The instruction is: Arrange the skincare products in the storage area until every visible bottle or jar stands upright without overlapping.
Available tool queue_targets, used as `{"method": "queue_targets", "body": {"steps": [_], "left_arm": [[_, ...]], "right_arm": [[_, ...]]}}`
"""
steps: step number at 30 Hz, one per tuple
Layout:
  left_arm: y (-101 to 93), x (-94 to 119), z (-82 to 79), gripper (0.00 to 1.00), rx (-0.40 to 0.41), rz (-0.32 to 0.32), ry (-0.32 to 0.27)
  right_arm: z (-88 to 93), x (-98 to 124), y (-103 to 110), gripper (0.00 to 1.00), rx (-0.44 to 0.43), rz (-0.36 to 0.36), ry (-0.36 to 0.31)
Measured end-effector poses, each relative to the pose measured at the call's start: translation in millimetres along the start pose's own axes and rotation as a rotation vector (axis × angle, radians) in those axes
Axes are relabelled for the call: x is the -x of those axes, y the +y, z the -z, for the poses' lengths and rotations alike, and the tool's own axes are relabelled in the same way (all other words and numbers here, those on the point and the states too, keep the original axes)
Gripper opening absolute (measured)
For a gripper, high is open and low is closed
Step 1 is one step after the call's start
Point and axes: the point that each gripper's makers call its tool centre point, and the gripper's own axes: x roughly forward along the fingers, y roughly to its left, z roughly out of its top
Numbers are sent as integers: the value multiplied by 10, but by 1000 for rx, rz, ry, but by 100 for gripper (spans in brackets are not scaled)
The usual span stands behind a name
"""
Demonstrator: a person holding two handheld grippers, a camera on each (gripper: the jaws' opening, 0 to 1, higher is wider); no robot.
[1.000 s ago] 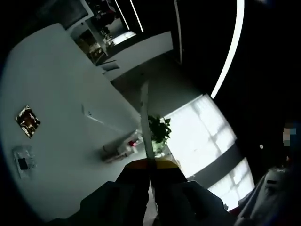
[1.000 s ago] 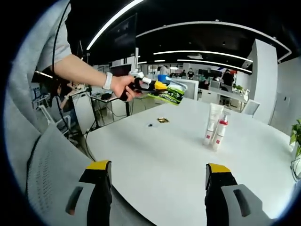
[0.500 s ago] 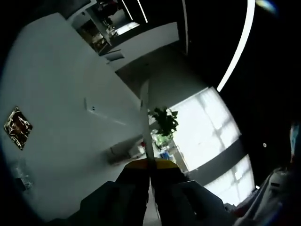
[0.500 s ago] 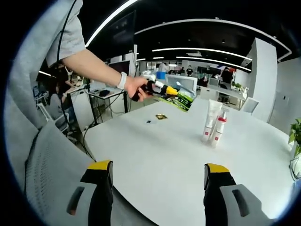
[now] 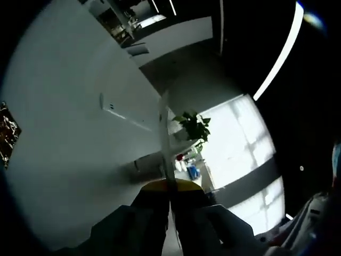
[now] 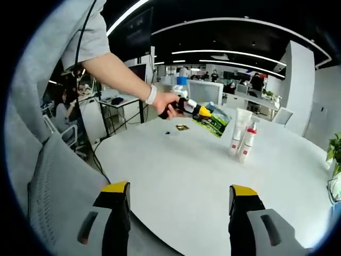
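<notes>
— What sort of place is this?
— An open-plan office. In the right gripper view, rows of desks point(image 6: 114, 101) carry monitors point(image 6: 200, 92), people point(image 6: 257, 84) stand at the back, and long light strips point(image 6: 229, 53) cross a dark ceiling.
— And nearer?
— A big white table point(image 6: 181, 170), a mesh chair point(image 6: 58, 192), a plant point(image 6: 334, 152).
— The left gripper view?
— Tilted and dim; probably large windows point(image 5: 242, 138) beside another plant point(image 5: 193, 125).

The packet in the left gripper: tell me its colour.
Green with dark and white print; the packet shows best in the right gripper view, held in the left gripper.
</notes>
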Motion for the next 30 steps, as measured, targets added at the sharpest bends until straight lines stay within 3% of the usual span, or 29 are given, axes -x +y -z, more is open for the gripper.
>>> {"method": "queue_targets", "body": {"steps": [6,15,21,30], "left_arm": [[227,-139,87,0,29,-31,29],[408,-322,176,0,71,-58,44],[366,-387,368,0,90,-93,64],[636,-377,311,0,102,-164,78]], "right_arm": [[19,-3,-7,72,-1,0,9],[55,-6,-16,70,1,1,25],[75,-9,-7,68,7,-4,33],[107,-13,4,66,13,-8,48]]}}
